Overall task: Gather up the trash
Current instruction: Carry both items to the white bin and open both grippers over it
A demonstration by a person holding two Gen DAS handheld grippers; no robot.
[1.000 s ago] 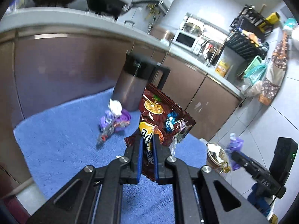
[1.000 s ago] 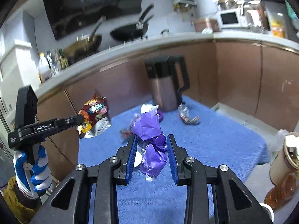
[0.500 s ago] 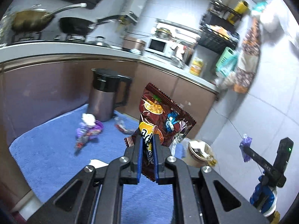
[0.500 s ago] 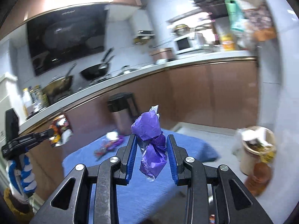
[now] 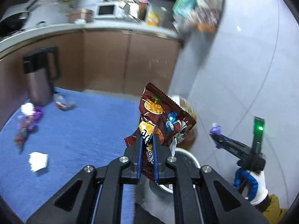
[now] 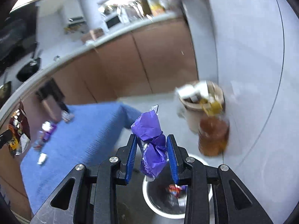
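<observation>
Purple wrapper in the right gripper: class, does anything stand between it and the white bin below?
Nothing visible does. The purple wrapper, clamped in the right gripper, hangs over the near rim of the white bin, whose mouth is open.

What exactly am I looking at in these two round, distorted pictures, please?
No robot here: a person holds a hand-held two-finger gripper in each hand, and each carries a fisheye camera looking along its fingers. In the left view, the left gripper is shut on a brown snack wrapper; the gloved hand holds the other tool. In the right view, the right gripper is clamped on a crumpled purple wrapper above a white bin. More wrappers and a white paper scrap lie on the blue mat, beside a dark kettle.
</observation>
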